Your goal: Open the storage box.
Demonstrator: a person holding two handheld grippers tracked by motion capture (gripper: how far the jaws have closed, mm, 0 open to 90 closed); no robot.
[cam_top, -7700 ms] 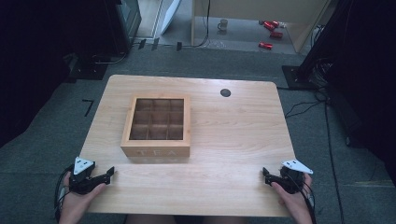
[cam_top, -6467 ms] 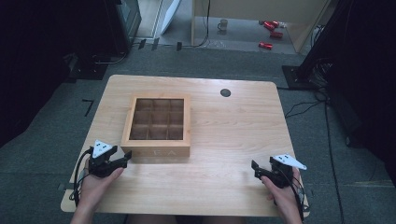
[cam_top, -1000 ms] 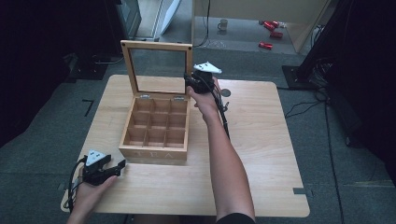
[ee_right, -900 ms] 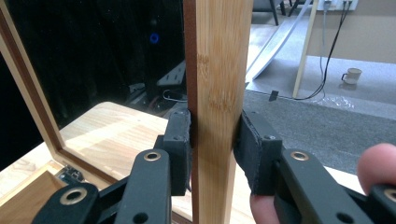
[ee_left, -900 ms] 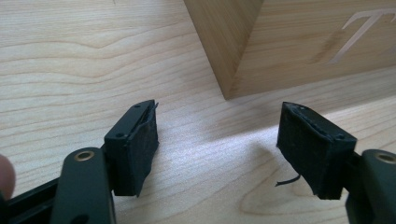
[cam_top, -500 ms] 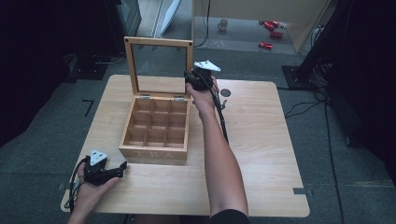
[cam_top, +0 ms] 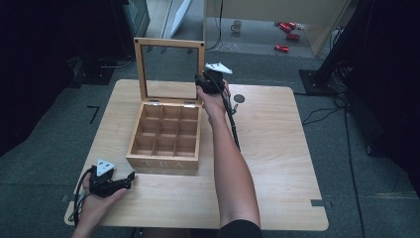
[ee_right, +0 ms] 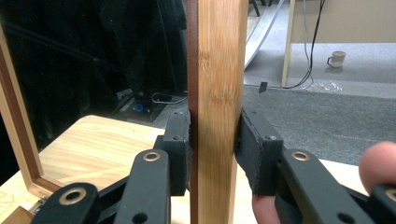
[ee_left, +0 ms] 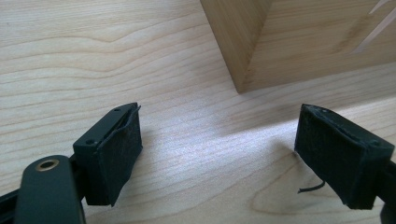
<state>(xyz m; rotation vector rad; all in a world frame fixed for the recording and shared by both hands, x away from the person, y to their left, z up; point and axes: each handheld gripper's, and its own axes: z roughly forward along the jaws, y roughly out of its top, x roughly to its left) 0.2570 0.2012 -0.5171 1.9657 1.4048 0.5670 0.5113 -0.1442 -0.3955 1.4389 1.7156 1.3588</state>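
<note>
A wooden tea box [cam_top: 166, 141] with several bare compartments stands on the table, its glass-paned lid [cam_top: 170, 70] raised upright. My right gripper [cam_top: 204, 82] is shut on the lid's right frame edge [ee_right: 217, 93], one pad on each face of the wood. My left gripper [cam_top: 130, 177] rests on the table by the box's near left corner [ee_left: 243, 70], open, with nothing between its pads [ee_left: 116, 154].
The light wooden table [cam_top: 277, 163] stretches bare to the right of the box. A round black grommet [cam_top: 239, 98] sits near the far edge. Beyond the table lie grey floor, cables, a mug [cam_top: 237, 25] and red items [cam_top: 287, 29].
The box was shut at first; the right gripper reached over and raised the lid. In the last second the lid swung up to vertical. The left gripper stayed put.
</note>
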